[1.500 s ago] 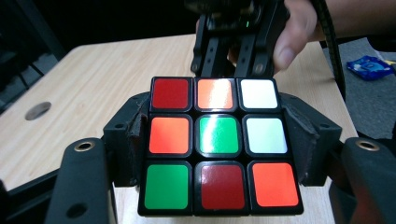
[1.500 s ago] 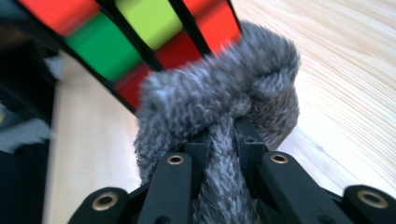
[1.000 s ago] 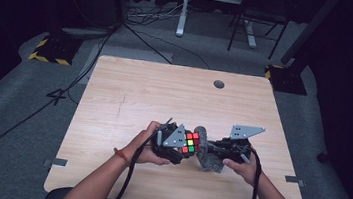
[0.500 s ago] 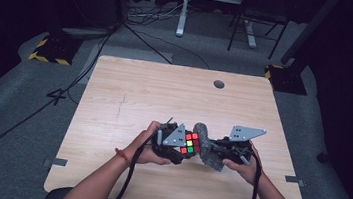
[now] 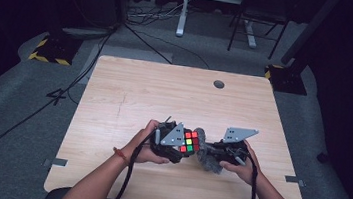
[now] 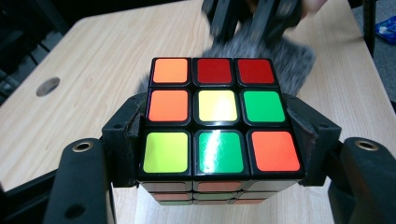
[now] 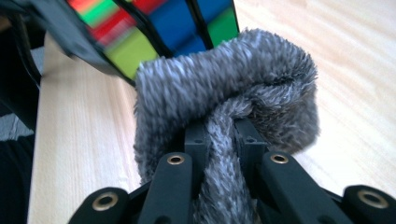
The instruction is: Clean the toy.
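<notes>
- Step in hand, as judged: wiping the puzzle cube (image 6: pixel 217 114) with the grey fuzzy cloth (image 7: pixel 224 107); one gripper steadies the cube, the other works the cloth against its far side.
- Left gripper (image 5: pixel 172 144): jaws closed on the cube's two opposite sides, pads pressed flat against its lower layers, holding it just above the table (image 5: pixel 130 94) near the person's edge.
- Right gripper (image 7: pixel 223 135): jaws pinched narrow on a gathered fold of the cloth, the rest bulging out ahead of the tips.
- Contact: in the right gripper view the cloth touches a lower corner of the cube; the high view shows the cloth between the two grippers.
- Next move, as judged: calls for a firm hold by the left gripper while the cloth is drawn across a face, or for the cube to be turned so that an unwiped face meets it.
- Cube: hard glossy plastic, three-by-three, black frame, scrambled stickers of orange, red, yellow, green and blue; light glints on one green tile.
- Cloth: soft, deep-piled, shaggy, bunched into a rounded wad.
- Table: pale wood grain, matt, with a round cable hole (image 5: pixel 219 84) at the far side.
</notes>
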The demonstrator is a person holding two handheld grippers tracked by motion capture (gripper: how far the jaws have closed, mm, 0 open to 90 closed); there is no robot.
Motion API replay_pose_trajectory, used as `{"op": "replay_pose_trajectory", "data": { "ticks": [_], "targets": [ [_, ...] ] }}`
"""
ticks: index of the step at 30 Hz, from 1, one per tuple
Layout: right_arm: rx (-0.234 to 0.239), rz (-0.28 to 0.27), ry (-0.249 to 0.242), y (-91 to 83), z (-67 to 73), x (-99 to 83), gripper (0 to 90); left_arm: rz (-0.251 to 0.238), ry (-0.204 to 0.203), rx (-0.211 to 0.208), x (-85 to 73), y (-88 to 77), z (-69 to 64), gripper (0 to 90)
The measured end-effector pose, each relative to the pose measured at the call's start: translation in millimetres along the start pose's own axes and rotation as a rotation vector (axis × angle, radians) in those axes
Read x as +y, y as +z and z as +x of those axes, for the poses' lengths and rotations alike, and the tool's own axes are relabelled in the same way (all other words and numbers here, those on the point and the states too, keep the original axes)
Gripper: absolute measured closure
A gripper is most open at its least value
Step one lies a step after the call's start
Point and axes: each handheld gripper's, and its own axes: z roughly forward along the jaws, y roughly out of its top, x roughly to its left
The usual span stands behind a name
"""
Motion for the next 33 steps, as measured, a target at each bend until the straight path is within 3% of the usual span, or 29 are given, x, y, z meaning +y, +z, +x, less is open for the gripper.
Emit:
{"op": "replay_pose_trajectory", "data": {
  "ticks": [5, 10, 13, 16, 22, 25, 30, 33],
  "targets": [
    [-0.002, -0.093, -0.038, -13.2, 7.5, 8.1, 79.9, 0.014, -0.014, -0.014, -2.8, 4.4, -0.1, 33.5],
    [-0.026, -0.111, -0.035, -17.3, 6.1, 8.8, 79.8, 0.007, 0.003, -0.060, 0.6, 8.3, -6.6, 33.6],
    [-0.046, -0.092, -0.012, -15.3, 1.4, 6.7, 79.8, -0.013, 0.008, -0.069, 4.0, 7.6, -9.7, 33.6],
    [-0.056, -0.033, -0.014, -8.0, 0.4, 3.2, 79.8, -0.025, 0.009, -0.067, 5.7, 3.7, -8.5, 33.5],
    [-0.009, 0.037, -0.020, 3.5, 1.8, -0.4, 79.8, -0.059, -0.029, -0.029, 3.2, -6.9, 1.3, 33.6],
    [0.009, 0.033, -0.028, 4.9, 5.6, 0.9, 79.8, -0.056, -0.044, -0.014, -0.5, -9.6, 7.2, 33.6],
    [0.029, -0.038, -0.041, -5.0, 9.1, 5.2, 79.7, -0.008, -0.051, 0.008, -7.2, -5.4, 10.5, 33.6],
    [0.008, -0.078, -0.057, -12.9, 13.3, 11.1, 79.7, 0.004, -0.043, -0.034, -8.2, 2.8, 5.9, 33.6]
  ]
}}
